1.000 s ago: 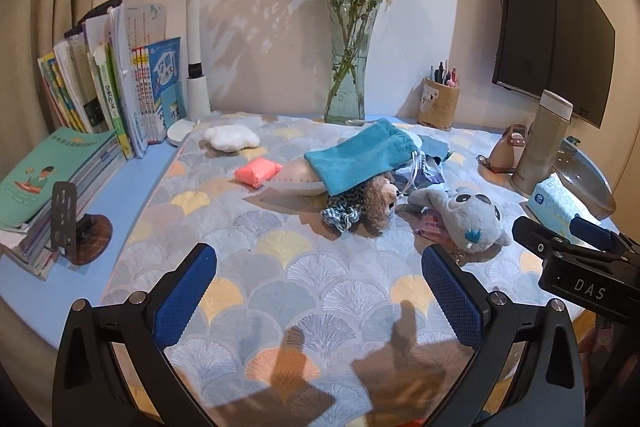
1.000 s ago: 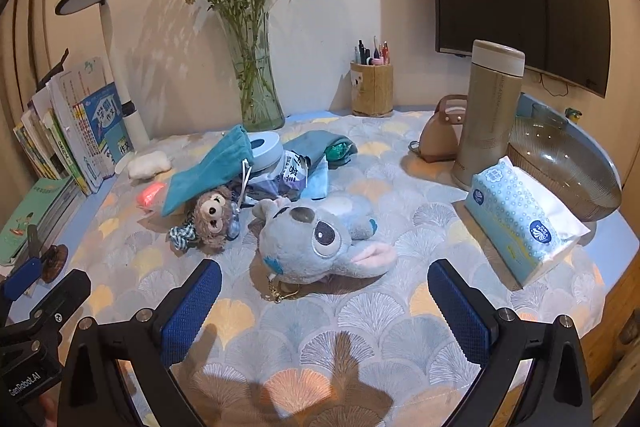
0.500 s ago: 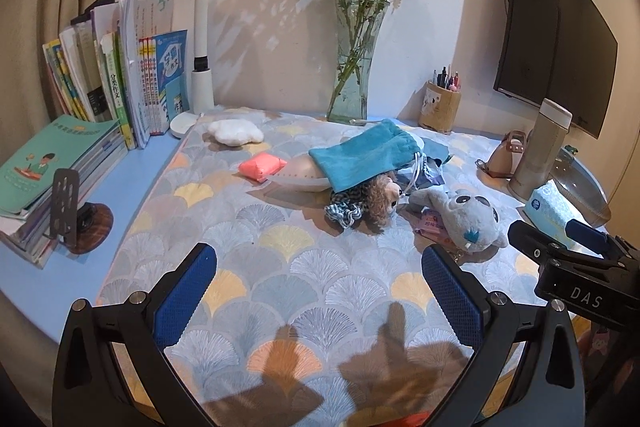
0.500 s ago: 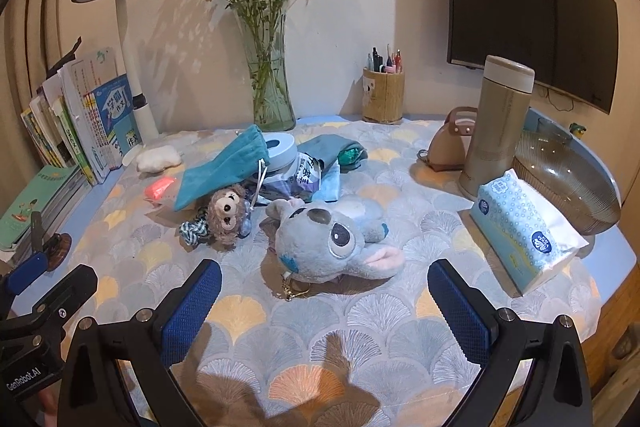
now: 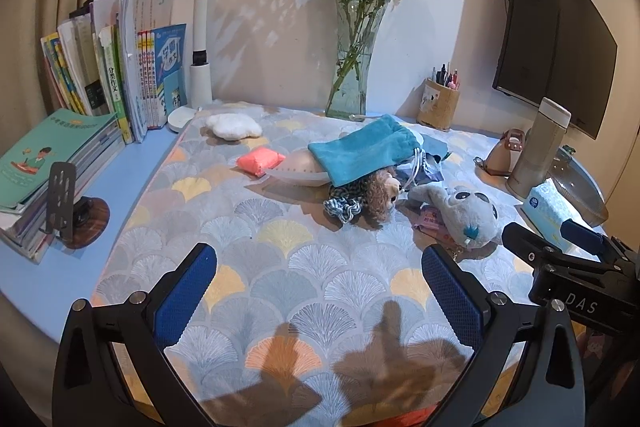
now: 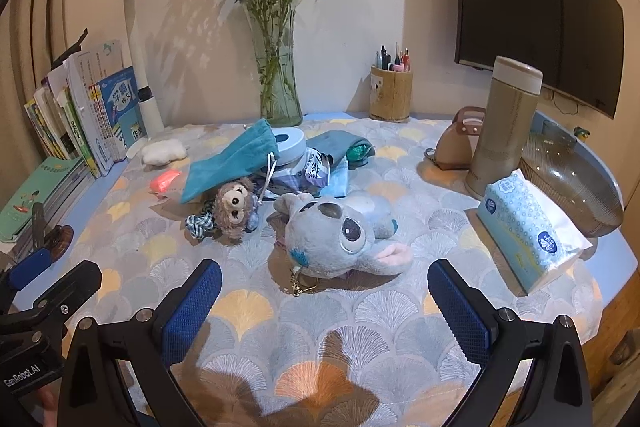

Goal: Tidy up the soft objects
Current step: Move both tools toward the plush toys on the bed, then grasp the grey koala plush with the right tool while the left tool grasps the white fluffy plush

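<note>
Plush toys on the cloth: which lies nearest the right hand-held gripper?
The grey big-eyed plush, just ahead of the right hand-held gripper; the brown bear lies farther left.

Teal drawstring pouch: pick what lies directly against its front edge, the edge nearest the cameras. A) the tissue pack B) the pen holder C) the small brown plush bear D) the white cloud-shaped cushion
C: the small brown plush bear sits tucked at the lower edge of the teal drawstring pouch, its head by the pouch's white cords, in both wrist views.
</note>
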Demonstrator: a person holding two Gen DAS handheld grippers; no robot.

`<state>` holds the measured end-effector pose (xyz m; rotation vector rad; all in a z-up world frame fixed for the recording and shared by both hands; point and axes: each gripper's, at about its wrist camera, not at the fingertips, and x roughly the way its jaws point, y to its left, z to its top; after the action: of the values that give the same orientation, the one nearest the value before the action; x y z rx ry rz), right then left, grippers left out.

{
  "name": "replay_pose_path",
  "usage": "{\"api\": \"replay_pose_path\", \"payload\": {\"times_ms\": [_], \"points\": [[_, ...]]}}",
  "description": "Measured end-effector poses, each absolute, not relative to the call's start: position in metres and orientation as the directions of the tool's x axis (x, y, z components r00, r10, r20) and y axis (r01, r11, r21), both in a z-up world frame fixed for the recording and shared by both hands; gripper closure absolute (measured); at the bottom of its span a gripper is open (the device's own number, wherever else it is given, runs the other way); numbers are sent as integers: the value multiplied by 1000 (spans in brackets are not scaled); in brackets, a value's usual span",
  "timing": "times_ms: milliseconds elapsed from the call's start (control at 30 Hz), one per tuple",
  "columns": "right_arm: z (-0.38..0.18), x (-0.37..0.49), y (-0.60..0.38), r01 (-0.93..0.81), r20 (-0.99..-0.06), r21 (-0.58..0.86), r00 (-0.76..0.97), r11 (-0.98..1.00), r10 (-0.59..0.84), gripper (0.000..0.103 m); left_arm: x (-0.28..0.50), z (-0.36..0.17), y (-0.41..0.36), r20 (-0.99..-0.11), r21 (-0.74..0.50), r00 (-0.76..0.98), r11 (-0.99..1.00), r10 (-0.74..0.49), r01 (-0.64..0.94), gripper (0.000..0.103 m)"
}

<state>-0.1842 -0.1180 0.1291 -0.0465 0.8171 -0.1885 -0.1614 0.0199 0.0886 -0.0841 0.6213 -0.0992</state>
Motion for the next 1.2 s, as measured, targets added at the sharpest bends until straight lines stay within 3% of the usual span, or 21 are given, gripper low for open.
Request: {"api": "replay_pose_path", "payload": {"times_ms": [433, 633, 800, 1033, 1200], "points": [[128, -183, -138, 177, -721, -50, 675, 983, -158, 0, -147, 104, 51, -553, -109, 830, 994, -74, 16, 1], [129, -179, -160, 196, -714, 19, 689, 980, -124, 0, -103, 130, 85, -556, -166, 821, 985, -129, 43, 1], [122, -164, -161, 204, -732, -19, 664, 979, -152, 0, -50, 137, 91, -570, -108, 816, 993, -98, 44, 1], [97, -126, -160, 176, -803, -36, 582, 984, -133, 0, 53, 109, 105, -666, -62, 738, 995, -103, 83, 1], [76, -104, -162, 177, -846, -42, 517, 983, -129, 0, 124, 65, 116, -752, -108, 647, 992, -123, 63, 1]]}}
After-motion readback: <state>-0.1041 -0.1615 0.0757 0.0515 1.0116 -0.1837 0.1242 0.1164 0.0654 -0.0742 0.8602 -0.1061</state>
